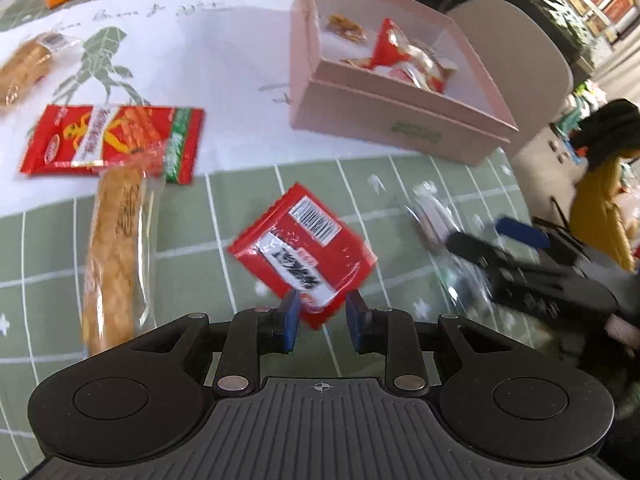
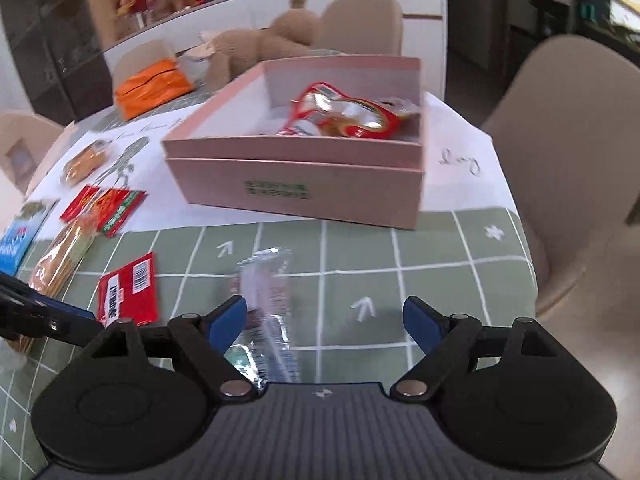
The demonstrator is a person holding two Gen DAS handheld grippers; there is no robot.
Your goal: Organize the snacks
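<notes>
Red foil, thin and light: the packet [image 1: 304, 246] on the green cloth [image 1: 248, 200] looks crinkly and slippery, best pinched by its near corner, which sits between the left gripper's [image 1: 322, 312] part-spread fingers; whether they touch it is unclear. Further right, the clear wrapper [image 2: 266, 312] lies beside the right gripper's [image 2: 324, 320] left pad, jaws wide apart and empty; it is blurred, its contents unreadable, its near end hidden under the gripper. Beyond stands the pink box [image 2: 296, 188], already holding snacks.
</notes>
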